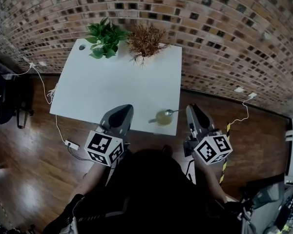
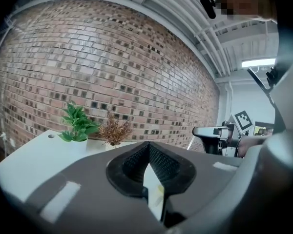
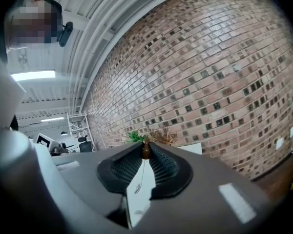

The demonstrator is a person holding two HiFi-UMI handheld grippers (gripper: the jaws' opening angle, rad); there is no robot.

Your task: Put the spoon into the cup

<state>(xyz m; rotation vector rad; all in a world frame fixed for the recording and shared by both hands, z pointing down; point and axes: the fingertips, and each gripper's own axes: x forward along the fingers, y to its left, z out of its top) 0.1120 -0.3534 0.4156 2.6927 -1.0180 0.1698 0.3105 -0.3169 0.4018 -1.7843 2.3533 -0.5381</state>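
Observation:
A yellow-green cup (image 1: 163,117) stands near the front edge of the white table (image 1: 112,87). A metal spoon (image 1: 171,112) rests in it, its rounded end sticking out over the rim to the upper right. My left gripper (image 1: 121,115) hovers over the table's front edge, left of the cup, jaws together and empty. My right gripper (image 1: 194,115) hangs just off the table's right front corner, right of the cup, also shut on nothing. In the left gripper view a yellowish bit of the cup (image 2: 158,195) shows through the slit between the jaws, and the right gripper (image 2: 208,131) appears at the right.
A green potted plant (image 1: 104,39) and a dried brown plant (image 1: 145,41) stand at the table's far edge against the brick wall. A small dark hole (image 1: 81,47) is at the far left corner. Cables and a power strip (image 1: 72,145) lie on the wooden floor to the left.

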